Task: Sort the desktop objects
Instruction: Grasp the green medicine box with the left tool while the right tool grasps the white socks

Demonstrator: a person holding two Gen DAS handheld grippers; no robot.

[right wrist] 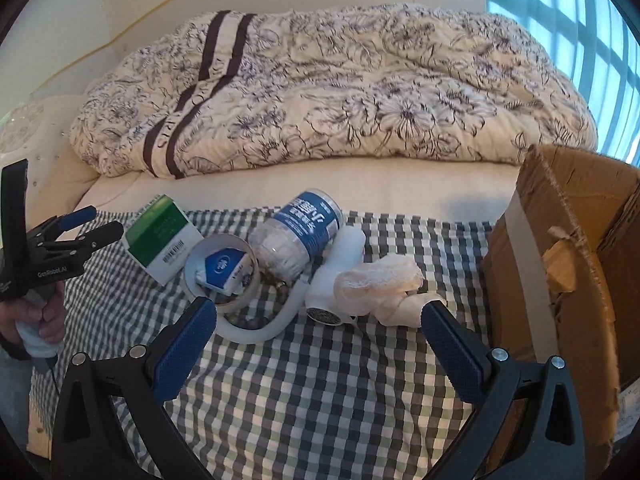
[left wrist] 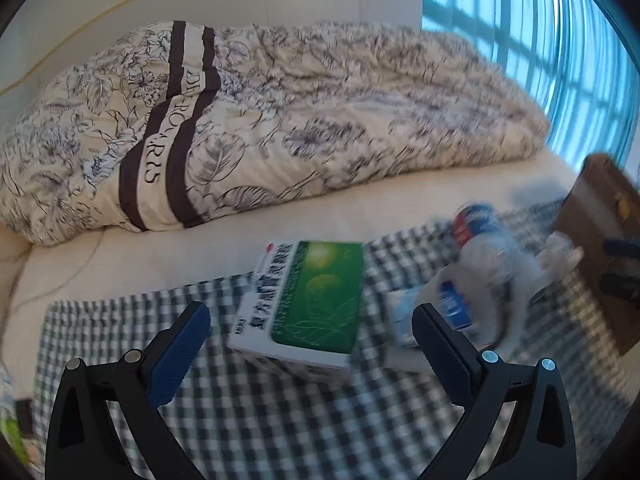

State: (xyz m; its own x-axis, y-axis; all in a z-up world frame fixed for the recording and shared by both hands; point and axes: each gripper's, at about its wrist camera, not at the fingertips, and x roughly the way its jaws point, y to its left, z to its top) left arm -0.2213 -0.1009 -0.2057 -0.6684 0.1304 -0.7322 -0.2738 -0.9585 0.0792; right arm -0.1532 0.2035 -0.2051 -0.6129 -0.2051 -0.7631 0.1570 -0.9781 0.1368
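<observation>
A green and white medicine box point(left wrist: 304, 300) point(right wrist: 162, 238) lies on the checked cloth point(right wrist: 320, 392). My left gripper point(left wrist: 310, 330) is open, its jaws wide on either side of the box's near end, not touching it. It also shows in the right wrist view point(right wrist: 86, 222). Right of the box lie a tape roll point(right wrist: 222, 276) with a small blue and white pack inside, a clear bottle with a blue label point(right wrist: 298, 234) point(left wrist: 476, 264), a white neck fan point(right wrist: 320, 292) and a cream cloth point(right wrist: 380, 288). My right gripper point(right wrist: 320, 328) is open and empty, near the fan and cloth.
An open cardboard box point(right wrist: 560, 280) point(left wrist: 600, 240) stands at the right edge of the checked cloth. A floral quilt point(right wrist: 340, 92) is heaped on the bed behind. A window is at the back right.
</observation>
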